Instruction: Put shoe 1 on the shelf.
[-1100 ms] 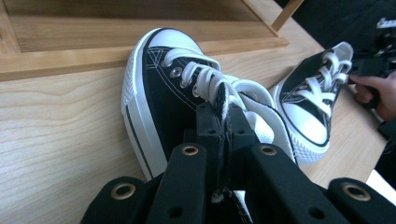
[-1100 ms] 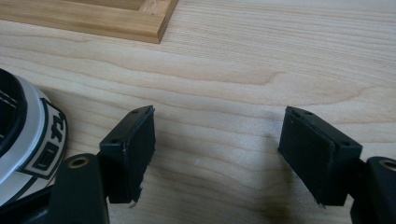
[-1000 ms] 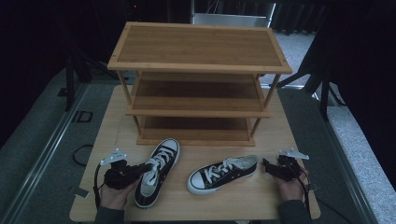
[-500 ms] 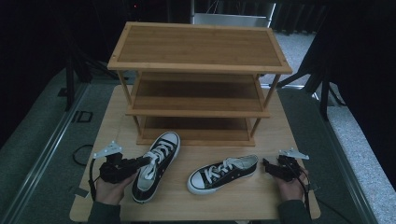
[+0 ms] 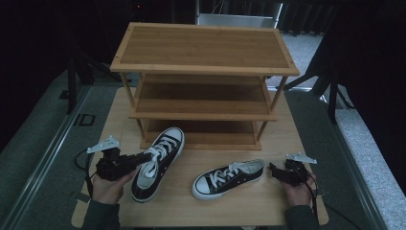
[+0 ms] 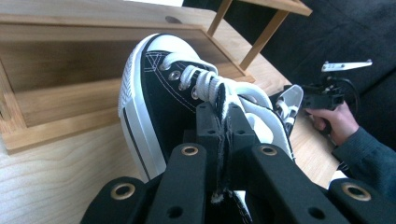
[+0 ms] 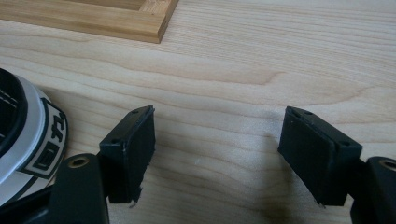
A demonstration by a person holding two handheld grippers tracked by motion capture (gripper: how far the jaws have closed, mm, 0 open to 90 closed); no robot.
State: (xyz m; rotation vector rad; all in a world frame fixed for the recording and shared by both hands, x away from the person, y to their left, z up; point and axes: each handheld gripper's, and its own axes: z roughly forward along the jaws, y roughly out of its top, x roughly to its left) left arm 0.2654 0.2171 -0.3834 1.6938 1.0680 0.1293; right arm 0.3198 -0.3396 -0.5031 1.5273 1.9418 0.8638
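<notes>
Two shoes on the desk: left shoe (image 5: pixel 158 163) pinched at its tongue by the left tongs (image 6: pixel 224 135), toe tilted toward the rack (image 5: pixel 201 86). Keep that pinch firm, lift toe-first, slide into the bottom shelf (image 5: pixel 201 129). Right tongs (image 7: pixel 217 154) spread wide, empty, beside the other shoe (image 5: pixel 229 178)

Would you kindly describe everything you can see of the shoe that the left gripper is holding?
The left shoe is a black canvas sneaker with a white rubber toe cap, white sole edge, white laces and metal eyelets. Its toe points toward the bottom shelf of the wooden rack. The left gripper is shut on its tongue and laces. Whether the sole touches the table cannot be told. It is apart from the other shoe.
</notes>
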